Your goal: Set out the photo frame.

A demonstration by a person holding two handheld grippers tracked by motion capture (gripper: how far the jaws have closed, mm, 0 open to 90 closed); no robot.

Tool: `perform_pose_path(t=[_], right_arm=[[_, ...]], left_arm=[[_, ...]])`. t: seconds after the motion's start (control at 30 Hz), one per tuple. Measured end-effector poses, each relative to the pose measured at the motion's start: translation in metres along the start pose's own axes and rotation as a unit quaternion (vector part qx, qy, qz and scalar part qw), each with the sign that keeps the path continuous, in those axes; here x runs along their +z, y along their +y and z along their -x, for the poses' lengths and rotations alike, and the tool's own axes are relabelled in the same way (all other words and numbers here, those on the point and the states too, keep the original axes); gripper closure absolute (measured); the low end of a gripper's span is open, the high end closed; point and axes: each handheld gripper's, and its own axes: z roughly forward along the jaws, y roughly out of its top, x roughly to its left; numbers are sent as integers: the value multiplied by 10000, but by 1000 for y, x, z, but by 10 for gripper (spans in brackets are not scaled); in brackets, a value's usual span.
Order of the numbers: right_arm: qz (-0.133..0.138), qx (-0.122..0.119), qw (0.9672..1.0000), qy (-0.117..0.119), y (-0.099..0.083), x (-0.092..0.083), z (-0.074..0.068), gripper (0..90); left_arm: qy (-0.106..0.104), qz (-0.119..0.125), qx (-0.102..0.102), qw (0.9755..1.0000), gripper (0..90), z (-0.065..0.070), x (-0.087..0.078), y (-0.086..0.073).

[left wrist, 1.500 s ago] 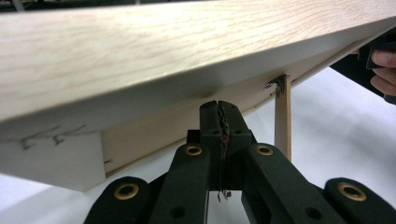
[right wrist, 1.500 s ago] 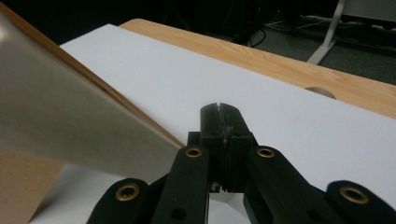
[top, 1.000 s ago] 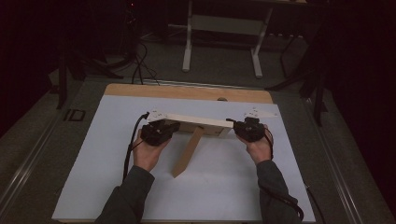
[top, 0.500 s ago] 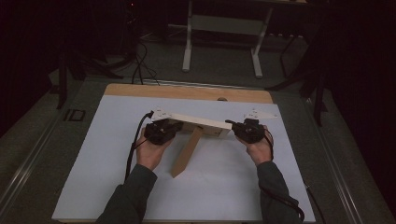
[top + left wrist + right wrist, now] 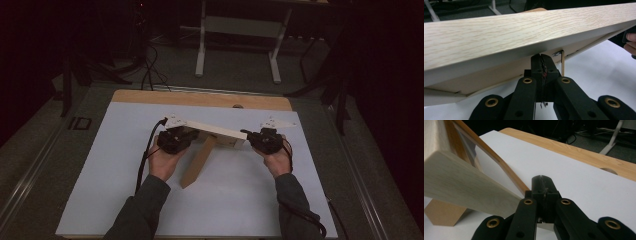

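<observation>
Change: against the frames of a second ago we see almost none; the pale board [image 5: 215, 131] sits where it did, so we judge this a steady hold, not a carry.
Board: it bridges both grippers, tilted above the white sheet [image 5: 240, 200], over a brown wooden piece [image 5: 199, 161] leaning beneath.
Left gripper [image 5: 175, 140]: palm-up hand under the board's left end, jaws pressed together just beneath its underside.
Right gripper [image 5: 264, 140]: at the right end, jaws likewise pressed together, pinching nothing we can make out.
</observation>
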Motion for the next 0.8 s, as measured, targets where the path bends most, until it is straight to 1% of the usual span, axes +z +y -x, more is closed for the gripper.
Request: perform_pose_path(t=[0.2,0.5,0.7,0.8], right_arm=[[-29,-71,10000,46,0,-1,-3,898],[-67,-151,9998,92,0,-2,-6,898],[-129,-282,9995,99,1,-4,-11,898],[-140,-301,9994,111,1,-4,-12,898]], left_arm=[[-36,-24,84,10000,900,3,2,2],[-39,-37,82,10000,900,4,4,4],[-45,-53,109,9999,900,4,5,5],[-38,-51,114,9999,900,5,5,5]])
